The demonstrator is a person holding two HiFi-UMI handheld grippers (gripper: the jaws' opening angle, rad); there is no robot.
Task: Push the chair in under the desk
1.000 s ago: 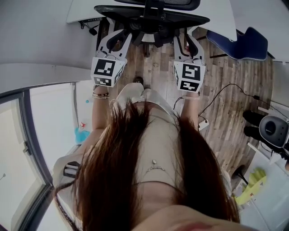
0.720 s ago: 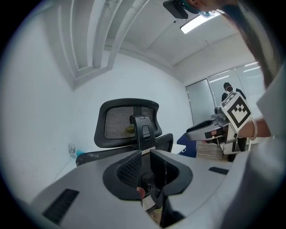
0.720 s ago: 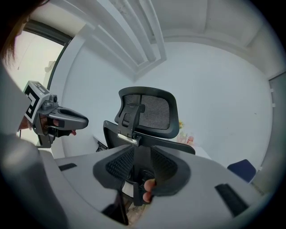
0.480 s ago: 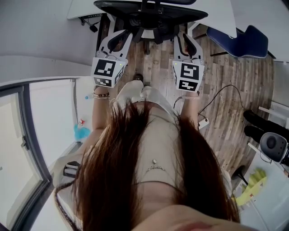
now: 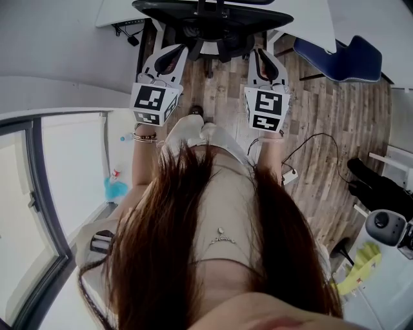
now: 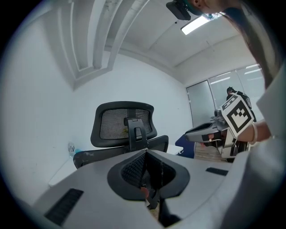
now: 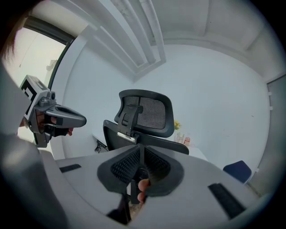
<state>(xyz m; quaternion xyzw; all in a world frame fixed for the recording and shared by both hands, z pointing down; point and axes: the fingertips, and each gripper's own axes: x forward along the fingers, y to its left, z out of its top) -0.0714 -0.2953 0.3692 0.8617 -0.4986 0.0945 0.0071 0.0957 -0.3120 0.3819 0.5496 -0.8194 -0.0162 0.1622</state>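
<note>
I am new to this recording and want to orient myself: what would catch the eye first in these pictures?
The black office chair stands straight ahead at the top of the head view, at the white desk. Close to it, the left gripper and right gripper point at it side by side; their jaws have just been closing, with nothing between them.

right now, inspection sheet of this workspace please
surface: wood floor
job's things: black chair at white desk, backrest toward person
clutter: blue seat, small blue item
grippers: left hand-held gripper and right hand-held gripper have just been closing, jaws together, nothing between; contact with chair unclear
cables: black cable on floor at right
surroundings: glass partition at left
</note>
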